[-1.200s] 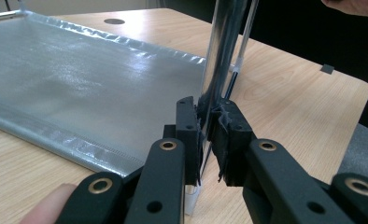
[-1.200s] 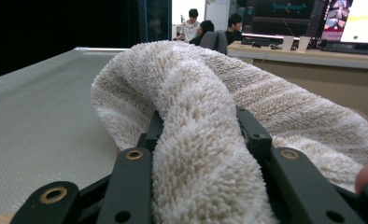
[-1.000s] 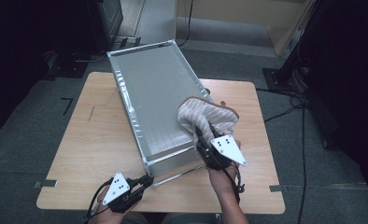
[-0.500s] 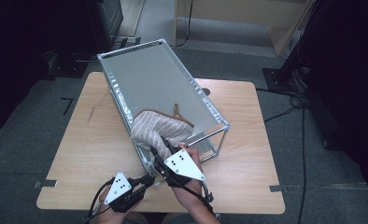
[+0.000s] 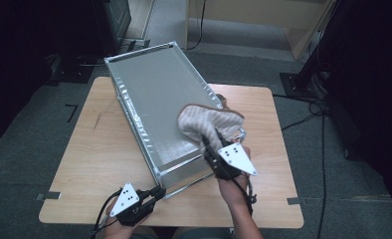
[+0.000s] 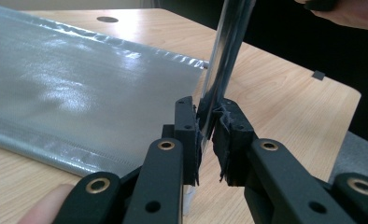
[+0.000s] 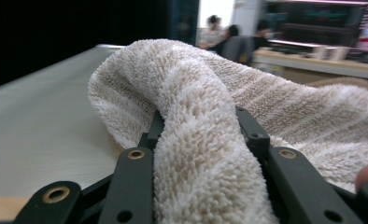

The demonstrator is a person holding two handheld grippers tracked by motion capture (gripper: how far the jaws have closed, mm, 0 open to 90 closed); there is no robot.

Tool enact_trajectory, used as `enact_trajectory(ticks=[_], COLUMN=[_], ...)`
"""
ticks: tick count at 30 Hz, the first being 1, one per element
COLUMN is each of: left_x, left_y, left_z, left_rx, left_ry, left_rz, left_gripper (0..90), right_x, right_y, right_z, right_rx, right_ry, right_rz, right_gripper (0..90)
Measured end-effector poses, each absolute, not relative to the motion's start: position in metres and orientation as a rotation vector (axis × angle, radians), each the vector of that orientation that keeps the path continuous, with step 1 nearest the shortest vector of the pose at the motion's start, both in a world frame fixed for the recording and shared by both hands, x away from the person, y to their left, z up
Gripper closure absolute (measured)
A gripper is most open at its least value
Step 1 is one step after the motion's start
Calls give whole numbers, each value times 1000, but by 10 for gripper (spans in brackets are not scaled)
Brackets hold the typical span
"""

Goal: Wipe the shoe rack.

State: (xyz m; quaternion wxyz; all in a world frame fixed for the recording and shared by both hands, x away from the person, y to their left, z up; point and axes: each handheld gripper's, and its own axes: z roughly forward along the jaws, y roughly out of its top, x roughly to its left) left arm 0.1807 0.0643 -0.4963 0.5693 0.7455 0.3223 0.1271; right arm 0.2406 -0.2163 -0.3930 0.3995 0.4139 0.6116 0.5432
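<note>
Since half a second ago the towel [image 5: 209,124] and the right gripper [image 5: 215,144] are showing further right, back over the near right part of the box [image 5: 154,99], and the box itself is lying turned again with its long side running from far left to near right.

At the near left, the left gripper [image 5: 156,191] is resting low at the table's [image 5: 94,159] near edge, its jaws clenched on the thin metal frame bar [image 6: 222,60] at the near corner of the box; in the left gripper view the bar is standing between the pads [image 6: 187,135], which are pressing it from both sides. The box, a silvery mesh-sided frame, is sitting on the wooden table with its far end overhanging the far edge.

Further right, the right gripper is grasping a bunched fold of the beige striped towel, which is bulging up between its jaws in the right gripper view [image 7: 196,154] and is lying on the box's top face.
</note>
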Motion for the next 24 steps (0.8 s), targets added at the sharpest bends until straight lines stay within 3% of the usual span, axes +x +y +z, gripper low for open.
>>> enact_trajectory(ticks=[5, 13, 20, 24], left_x=[180, 181, 182, 182], left_y=[63, 62, 60, 59], left_z=[-497, -496, -498, -498], left_rx=[1740, 1760, 1755, 1761], left_ry=[765, 768, 779, 780], left_rz=[292, 299, 286, 290], left_gripper=[804, 806, 801, 802], right_x=[252, 249, 235, 218], right_y=[-248, -235, -202, -156], right_z=[-394, -392, -392, -393], right_rx=[1105, 1160, 1115, 1023], right_ry=[1468, 1449, 1528, 1620], right_rz=[1359, 1308, 1374, 1420], right_gripper=[659, 667, 667, 668])
